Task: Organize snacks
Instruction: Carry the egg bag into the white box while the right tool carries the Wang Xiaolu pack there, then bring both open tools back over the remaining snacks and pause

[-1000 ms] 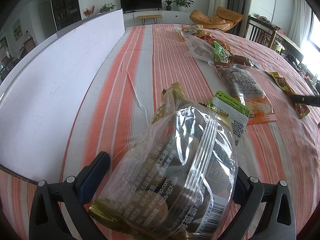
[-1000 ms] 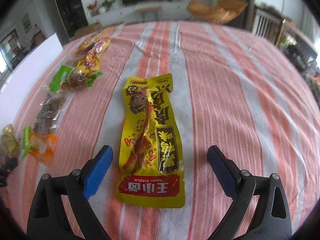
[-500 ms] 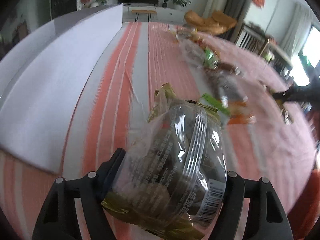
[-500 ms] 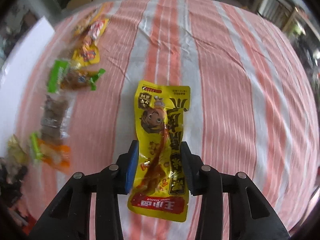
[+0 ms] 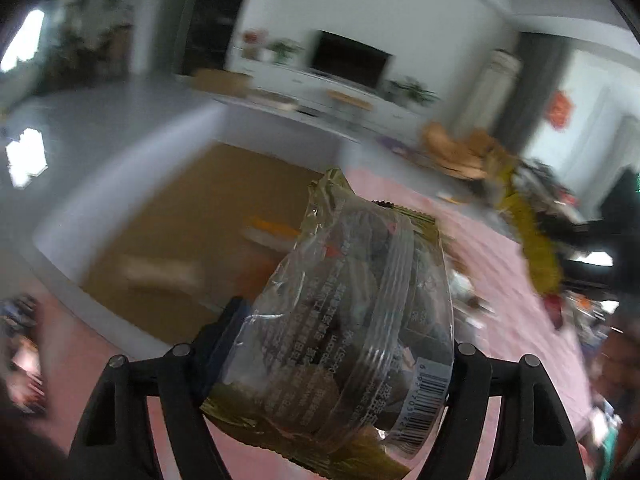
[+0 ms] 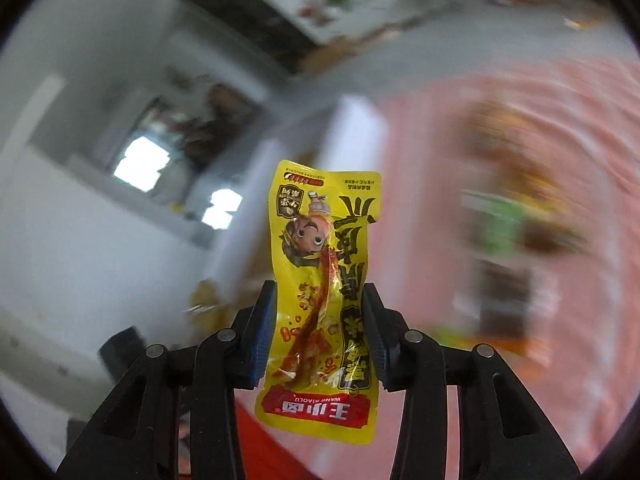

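A: In the left wrist view, what is the left gripper (image 5: 336,344) doing?

B: It is pointing forward and down over the pink striped tablecloth (image 5: 504,280), and its pads are pressing on the sides of a clear snack bag with gold ends (image 5: 352,320), though the jaws are easing slightly apart. The bag is sticking up and forward between the fingers, barcode at lower right. Beyond it, an open cardboard box with white flaps (image 5: 168,216) is lying on the table, blurred, with something orange inside.

A: And on the far right of that view?

B: A yellow packet (image 5: 536,248) is hanging in the air, too smeared to read.

A: In the right wrist view, how is the right gripper (image 6: 320,332) sitting?

B: It is tilting downward, its blue pads (image 6: 266,332) clamping a yellow spicy-strip packet (image 6: 320,288) by its lower half while starting to loosen a little. The packet is standing upright, clear of the cloth. Other snack packets (image 6: 512,232) are lying blurred on the tablecloth to the right.
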### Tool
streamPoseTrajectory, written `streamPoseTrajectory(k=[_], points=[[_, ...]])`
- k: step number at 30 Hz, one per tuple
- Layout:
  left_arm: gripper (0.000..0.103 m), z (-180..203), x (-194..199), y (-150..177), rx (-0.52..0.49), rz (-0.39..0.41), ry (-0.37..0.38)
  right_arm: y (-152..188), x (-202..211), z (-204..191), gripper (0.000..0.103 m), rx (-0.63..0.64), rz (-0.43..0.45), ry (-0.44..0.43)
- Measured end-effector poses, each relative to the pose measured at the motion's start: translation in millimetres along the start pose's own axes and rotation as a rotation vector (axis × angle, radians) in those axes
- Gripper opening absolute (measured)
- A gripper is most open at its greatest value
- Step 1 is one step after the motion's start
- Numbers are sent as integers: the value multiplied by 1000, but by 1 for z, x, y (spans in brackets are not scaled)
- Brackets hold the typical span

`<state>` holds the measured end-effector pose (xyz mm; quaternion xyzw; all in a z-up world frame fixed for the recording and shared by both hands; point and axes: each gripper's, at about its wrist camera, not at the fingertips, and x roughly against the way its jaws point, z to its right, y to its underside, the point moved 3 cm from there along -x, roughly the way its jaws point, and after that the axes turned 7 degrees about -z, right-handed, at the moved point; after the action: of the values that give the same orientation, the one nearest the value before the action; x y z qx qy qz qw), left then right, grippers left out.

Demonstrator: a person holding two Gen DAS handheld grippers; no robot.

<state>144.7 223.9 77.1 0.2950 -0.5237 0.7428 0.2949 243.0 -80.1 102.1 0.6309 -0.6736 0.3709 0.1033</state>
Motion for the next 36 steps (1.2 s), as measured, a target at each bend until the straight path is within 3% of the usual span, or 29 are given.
streamPoseTrajectory(k=[3, 5, 6, 9, 12, 16, 19, 23, 25, 28, 31, 36], points=[[83, -42, -9, -35, 47, -22, -147, -23, -56, -70, 51, 92, -4, -60], [83, -61, -11, -47, 77, -30, -209, -36, -91, -103, 73, 128, -8, -56], [83, -69, -8, -50, 87, -25, -223, -40, -101, -113, 78, 134, -2, -57], [90, -75, 3, -47, 80, 12, -238, -44, -113, -132, 80, 158, 42, -51], [98, -62, 10, -33, 70, 58, -222, -31, -94, -126, 80, 213, 79, -18], [98, -21, 15, 1, 5, 37, -102, -8, -69, -75, 81, 319, 98, 198], [98, 31, 18, 37, -89, 15, 30, 23, -42, 5, 81, 322, 88, 417], [102, 111, -10, 102, -258, -101, 177, 77, -6, 108, 81, 270, 35, 634], [102, 134, -37, 128, -331, -168, 164, 110, 10, 150, 81, 260, -5, 715], [102, 155, -91, 156, -409, -266, 79, 144, 27, 185, 81, 240, -24, 752], [102, 158, -119, 160, -423, -280, 0, 166, 50, 191, 84, 196, 57, 709], [102, 162, -143, 150, -367, -292, -5, 167, 50, 192, 90, 166, 82, 771]])
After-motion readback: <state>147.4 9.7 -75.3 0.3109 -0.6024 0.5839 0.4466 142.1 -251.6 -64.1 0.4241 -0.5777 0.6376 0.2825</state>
